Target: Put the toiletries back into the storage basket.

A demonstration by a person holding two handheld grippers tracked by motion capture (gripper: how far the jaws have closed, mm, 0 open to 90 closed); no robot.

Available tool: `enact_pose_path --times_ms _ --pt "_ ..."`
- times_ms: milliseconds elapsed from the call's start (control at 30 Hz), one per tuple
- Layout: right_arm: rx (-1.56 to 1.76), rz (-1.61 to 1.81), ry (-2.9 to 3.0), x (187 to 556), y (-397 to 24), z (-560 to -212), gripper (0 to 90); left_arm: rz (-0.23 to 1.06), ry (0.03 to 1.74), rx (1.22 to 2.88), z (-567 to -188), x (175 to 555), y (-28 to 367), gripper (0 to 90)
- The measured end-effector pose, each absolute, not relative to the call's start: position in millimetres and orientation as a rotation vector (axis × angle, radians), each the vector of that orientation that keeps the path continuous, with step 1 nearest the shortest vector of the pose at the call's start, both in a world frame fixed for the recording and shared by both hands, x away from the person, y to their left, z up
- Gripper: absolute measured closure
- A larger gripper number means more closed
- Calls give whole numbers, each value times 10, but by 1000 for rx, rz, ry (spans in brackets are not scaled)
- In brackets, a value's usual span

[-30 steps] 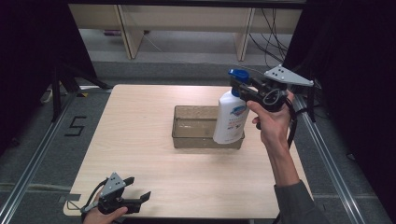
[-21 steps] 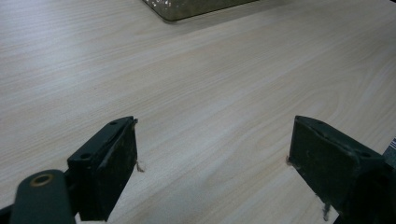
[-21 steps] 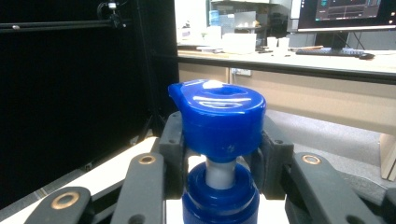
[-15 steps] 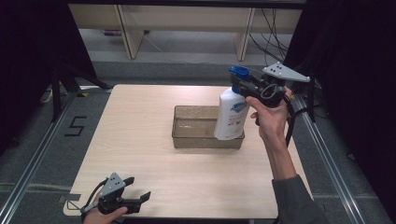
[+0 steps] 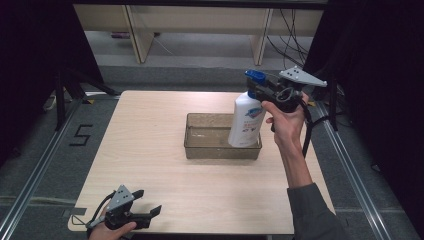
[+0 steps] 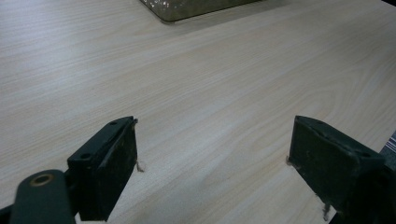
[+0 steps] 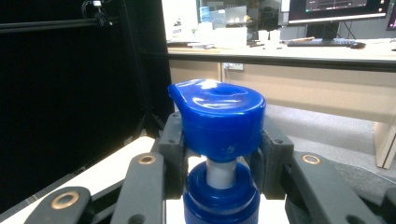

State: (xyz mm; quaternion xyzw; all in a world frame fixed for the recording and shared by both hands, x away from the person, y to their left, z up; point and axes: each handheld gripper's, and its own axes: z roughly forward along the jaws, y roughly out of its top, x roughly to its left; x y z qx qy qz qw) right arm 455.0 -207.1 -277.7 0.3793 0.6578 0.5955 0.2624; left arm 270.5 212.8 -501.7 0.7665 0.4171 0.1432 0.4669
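Right gripper (image 5: 262, 90) held level (arm raised), clamping pump bottle (image 5: 246, 120) neck, left gripper (image 5: 145, 216) open

A black figure "5" (image 5: 81, 135) is marked on the grey floor left of the table (image 5: 150, 150). The bottle's label (image 5: 248, 117) carries blue and red print, too small to read.

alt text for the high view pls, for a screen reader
The right tool grips the blue pump top of a white bottle, holding it over the right end of a clear tray on a wooden table. The left tool rests open at the table's near left corner.
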Motion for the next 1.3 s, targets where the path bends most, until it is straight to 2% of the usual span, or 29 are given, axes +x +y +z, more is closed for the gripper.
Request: enact_pose_path --times_ms 1300 --pt "1091 1586 1806 4660 -2133 -3234 613 345 1013 1870 -5010 2694 2115 148"
